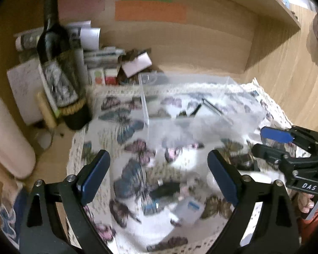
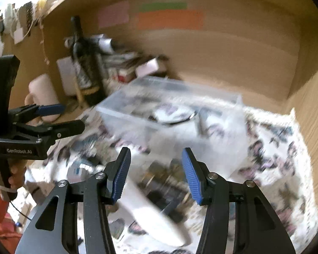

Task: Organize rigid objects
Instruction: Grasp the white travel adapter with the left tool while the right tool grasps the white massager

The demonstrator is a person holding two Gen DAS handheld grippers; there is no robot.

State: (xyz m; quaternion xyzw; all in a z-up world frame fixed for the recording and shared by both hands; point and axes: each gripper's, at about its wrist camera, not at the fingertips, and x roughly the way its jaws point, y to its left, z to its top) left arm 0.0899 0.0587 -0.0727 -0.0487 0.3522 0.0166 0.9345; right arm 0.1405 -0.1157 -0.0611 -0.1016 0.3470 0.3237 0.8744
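Below, both views are motion-blurred. Left claw (image 1: 159, 173): jaws spread wide, nothing between its blue pads (image 1: 95, 175); it hovers above a butterfly-print cloth (image 1: 127, 127) spread on the wooden worktop (image 1: 275, 67). Right claw (image 2: 155, 173): jaws parted, likewise holding nothing, also above the cloth.

Clear plastic box (image 1: 186, 105): stands on the cloth ahead of both claws, open-topped, with dark items inside that are too blurred to name. Small rigid objects: a dark elongated piece (image 1: 167, 188) and a pale blue-marked packet (image 1: 188, 208) lie on the cloth directly beneath the left claw, between its fingers as seen from the left wrist; a white elongated item (image 2: 150, 209) lies under the right claw.

Wine bottle (image 1: 59, 67): dark, upright, ahead and to the left of the left claw, off the cloth and near the back wall, just in front of a pile of papers and small boxes (image 1: 103, 59). Coloured paper strips (image 1: 150, 10): pink, green and orange, fixed to the wooden back panel well ahead of both claws.

The right claw shows at the left-wrist view's right edge.
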